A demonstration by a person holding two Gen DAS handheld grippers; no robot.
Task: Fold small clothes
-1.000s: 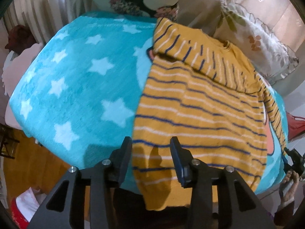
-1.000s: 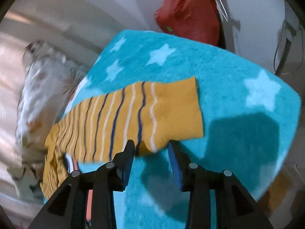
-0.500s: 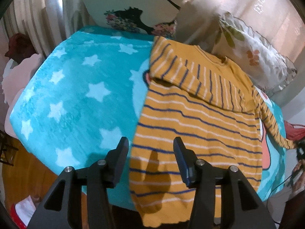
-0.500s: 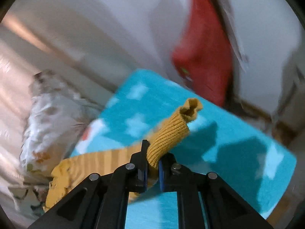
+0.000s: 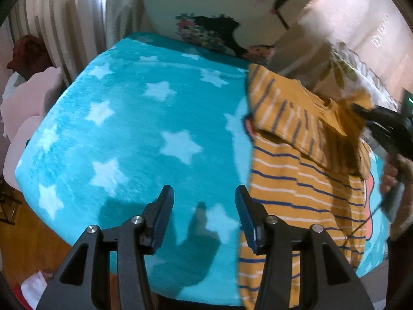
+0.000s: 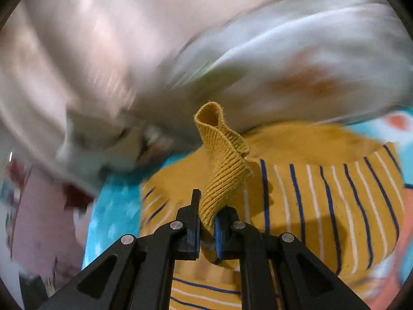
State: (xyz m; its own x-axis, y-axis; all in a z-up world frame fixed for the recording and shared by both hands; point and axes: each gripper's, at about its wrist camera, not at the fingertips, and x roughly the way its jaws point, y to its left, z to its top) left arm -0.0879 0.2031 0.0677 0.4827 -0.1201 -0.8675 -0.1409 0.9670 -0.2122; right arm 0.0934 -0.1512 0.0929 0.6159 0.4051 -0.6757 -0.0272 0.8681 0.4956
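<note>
**Kid:** Where was the mustard-yellow knit sweater with blue and white stripes (image 5: pixel 304 180)?

**Helper:** It lay flat on the fuzzy turquoise blanket with white stars (image 5: pixel 134 134), over on the right side. One sleeve was already folded across the top.

**Kid:** What did you hold?

**Helper:** Your right gripper (image 6: pixel 206 228) was pinched tight on the plain yellow ribbed cuff (image 6: pixel 222 155), lifted above the sweater's body. Your left gripper (image 5: pixel 204 214) was apart with nothing inside, over bare blanket just beside the sweater's left edge.

**Kid:** How could you do this fold well?

**Helper:** I think you should have carried the cuff straight across, kept the sleeve flat and not twisted, then let go gently. The picture was blurry, so slower looked safer.
</note>
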